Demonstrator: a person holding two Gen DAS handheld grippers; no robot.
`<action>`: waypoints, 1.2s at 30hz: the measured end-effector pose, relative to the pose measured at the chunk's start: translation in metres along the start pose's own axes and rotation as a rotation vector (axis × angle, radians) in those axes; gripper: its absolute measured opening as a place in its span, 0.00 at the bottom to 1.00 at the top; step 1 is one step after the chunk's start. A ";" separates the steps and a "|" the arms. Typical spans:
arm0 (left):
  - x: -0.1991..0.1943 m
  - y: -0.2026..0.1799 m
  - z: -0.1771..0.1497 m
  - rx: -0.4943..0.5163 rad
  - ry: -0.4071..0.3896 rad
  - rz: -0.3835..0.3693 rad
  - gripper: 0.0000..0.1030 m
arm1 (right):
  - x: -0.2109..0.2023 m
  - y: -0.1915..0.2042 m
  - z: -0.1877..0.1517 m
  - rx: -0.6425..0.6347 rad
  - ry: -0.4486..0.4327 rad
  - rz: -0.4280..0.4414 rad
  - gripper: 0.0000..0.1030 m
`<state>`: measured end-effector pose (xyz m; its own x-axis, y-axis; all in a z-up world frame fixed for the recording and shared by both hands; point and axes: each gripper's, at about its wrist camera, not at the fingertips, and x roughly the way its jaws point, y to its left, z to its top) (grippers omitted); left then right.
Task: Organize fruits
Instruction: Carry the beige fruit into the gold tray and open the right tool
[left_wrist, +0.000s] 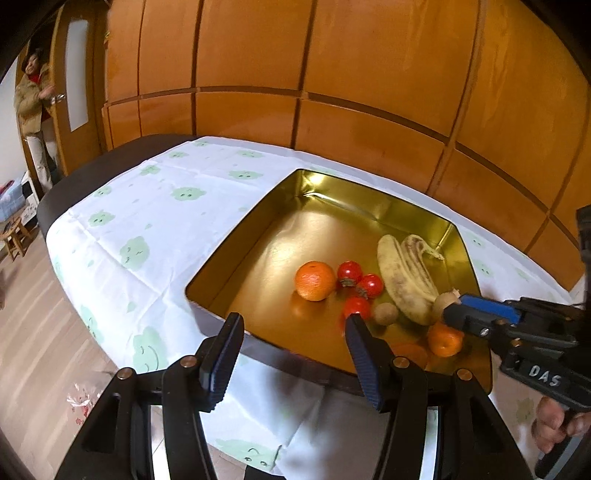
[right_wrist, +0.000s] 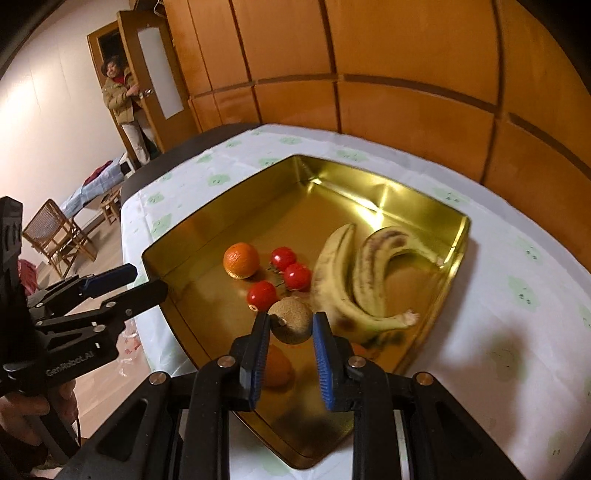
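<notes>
A gold metal tray stands on a white cloth with green prints. In it lie a large orange, three tomatoes, two spotted bananas, a loose kiwi and a small orange. My right gripper is shut on a second brown kiwi, held above the tray's near part. In the left wrist view it enters from the right, the right gripper with the kiwi at its tip. My left gripper hangs open over the tray's near edge, nothing between its fingers.
Orange wooden panels close off the back. The dark table edge falls to a wood floor on the left. A person stands at a door in the far left. A folding chair and a stool stand on the floor.
</notes>
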<state>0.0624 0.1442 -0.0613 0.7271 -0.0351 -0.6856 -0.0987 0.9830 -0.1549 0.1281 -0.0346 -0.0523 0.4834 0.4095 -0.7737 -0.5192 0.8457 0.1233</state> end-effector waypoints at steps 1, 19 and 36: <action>0.000 0.002 -0.001 -0.004 0.001 0.000 0.56 | 0.006 0.002 0.000 -0.007 0.014 -0.008 0.23; 0.002 -0.009 -0.001 0.021 0.005 -0.014 0.59 | 0.028 -0.003 -0.013 -0.004 0.068 -0.077 0.24; -0.017 -0.038 -0.001 0.057 -0.032 -0.024 0.78 | -0.050 -0.016 -0.032 0.158 -0.133 -0.242 0.29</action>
<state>0.0531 0.1077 -0.0443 0.7505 -0.0535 -0.6587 -0.0428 0.9907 -0.1291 0.0897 -0.0795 -0.0351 0.6726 0.2222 -0.7058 -0.2673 0.9624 0.0483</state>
